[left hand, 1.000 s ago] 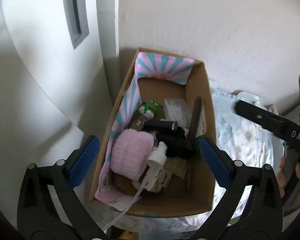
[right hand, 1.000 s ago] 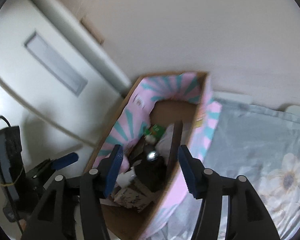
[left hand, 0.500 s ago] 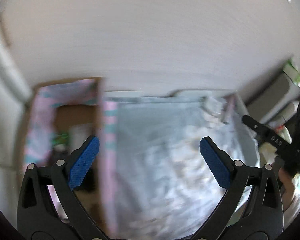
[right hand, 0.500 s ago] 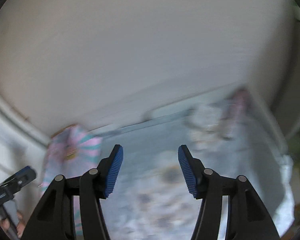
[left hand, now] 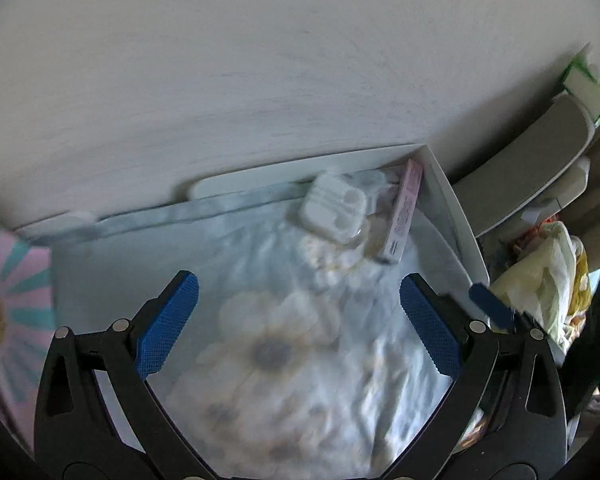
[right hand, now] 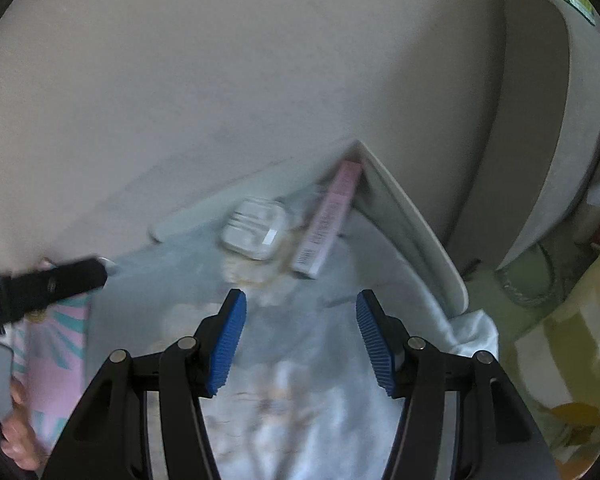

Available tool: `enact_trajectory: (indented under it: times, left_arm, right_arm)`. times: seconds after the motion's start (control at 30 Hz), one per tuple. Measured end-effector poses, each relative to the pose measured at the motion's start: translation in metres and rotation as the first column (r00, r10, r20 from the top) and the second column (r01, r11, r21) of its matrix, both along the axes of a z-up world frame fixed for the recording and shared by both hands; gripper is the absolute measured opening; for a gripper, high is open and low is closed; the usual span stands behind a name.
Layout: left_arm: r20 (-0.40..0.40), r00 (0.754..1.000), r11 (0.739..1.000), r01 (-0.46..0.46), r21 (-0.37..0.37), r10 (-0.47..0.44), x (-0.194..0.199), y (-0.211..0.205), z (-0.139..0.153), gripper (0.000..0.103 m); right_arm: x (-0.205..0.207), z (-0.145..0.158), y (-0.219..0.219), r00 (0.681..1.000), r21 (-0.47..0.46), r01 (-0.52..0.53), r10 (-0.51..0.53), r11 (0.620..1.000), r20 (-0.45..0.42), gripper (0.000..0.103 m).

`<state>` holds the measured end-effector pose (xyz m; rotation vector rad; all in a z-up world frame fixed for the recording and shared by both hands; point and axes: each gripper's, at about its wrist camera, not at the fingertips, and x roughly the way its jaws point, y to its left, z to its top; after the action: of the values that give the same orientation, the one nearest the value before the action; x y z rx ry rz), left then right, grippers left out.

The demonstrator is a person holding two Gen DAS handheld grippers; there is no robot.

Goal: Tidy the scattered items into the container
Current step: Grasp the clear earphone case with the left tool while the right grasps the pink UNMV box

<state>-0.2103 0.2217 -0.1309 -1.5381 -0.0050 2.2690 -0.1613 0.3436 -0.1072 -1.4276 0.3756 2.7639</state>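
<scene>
A white earphone case (left hand: 334, 212) and a slim pink box (left hand: 403, 214) lie side by side, just touching, at the far right corner of the tabletop (left hand: 452, 216), on a pale floral cloth (left hand: 268, 344) against the wall. The pink-and-teal container (left hand: 8, 304) shows only at the tabletop's left edge, well apart from them. The left gripper (left hand: 299, 322) hangs released and empty above the cloth; the right gripper (right hand: 301, 340) is likewise spread open, holding nothing, near the two items.
</scene>
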Motion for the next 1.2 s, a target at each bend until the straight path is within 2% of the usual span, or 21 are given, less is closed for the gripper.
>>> enact_trajectory:
  times: [0.1, 0.23, 0.37, 0.63, 0.97, 1.03, 1.1, 1.17, 1.2]
  left_arm:
    - [0.000, 1.000, 0.999, 0.009, -0.045, -0.009, -0.014, 0.023, -0.014, 0.101]
    - [0.013, 1.000, 0.998, 0.022, -0.055, -0.021, -0.028, 0.038, -0.030, 0.101]
    - [0.020, 0.999, 0.995, 0.036, -0.088, -0.034, -0.036, 0.051, -0.047, 0.101]
    - [0.032, 0.998, 0.990, 0.049, -0.130, -0.045, -0.042, 0.065, -0.069, 0.101]
    - [0.034, 0.999, 0.989, 0.025, -0.145, -0.020, -0.052, 0.067, -0.084, 0.100]
    - [0.029, 0.999, 0.990, 0.023, -0.140, -0.019, -0.052, 0.067, -0.085, 0.098]
    - [0.006, 1.000, 0.988, 0.029, -0.149, -0.029, -0.049, 0.068, -0.085, 0.094]
    - [-0.025, 0.999, 0.984, 0.040, -0.173, -0.045, -0.046, 0.070, -0.084, 0.083]
    - [-0.039, 0.998, 0.982, 0.043, -0.183, -0.051, -0.045, 0.070, -0.083, 0.072]
  right_arm:
    - [-0.008, -0.009, 0.001, 1.000, 0.004, -0.014, 0.014, 1.000, -0.008, 0.053]
    - [-0.021, -0.020, 0.000, 0.999, 0.000, -0.036, 0.036, 0.999, -0.004, 0.053]
    - [-0.033, -0.028, -0.004, 0.998, 0.038, -0.058, 0.059, 0.998, -0.010, 0.053]
    - [-0.056, -0.044, -0.008, 0.994, 0.060, -0.111, 0.111, 0.992, 0.006, 0.053]
    - [-0.078, -0.055, -0.004, 0.990, 0.055, -0.143, 0.143, 0.988, 0.018, 0.053]
    - [-0.081, -0.055, -0.004, 0.988, 0.067, -0.154, 0.154, 0.986, 0.016, 0.051]
    - [-0.084, -0.057, -0.005, 0.987, 0.087, -0.159, 0.158, 0.983, 0.025, 0.043]
    - [-0.085, -0.059, -0.003, 0.987, 0.089, -0.159, 0.158, 0.983, 0.023, 0.040]
    - [-0.085, -0.058, -0.002, 0.988, 0.089, -0.157, 0.156, 0.984, 0.021, 0.038]
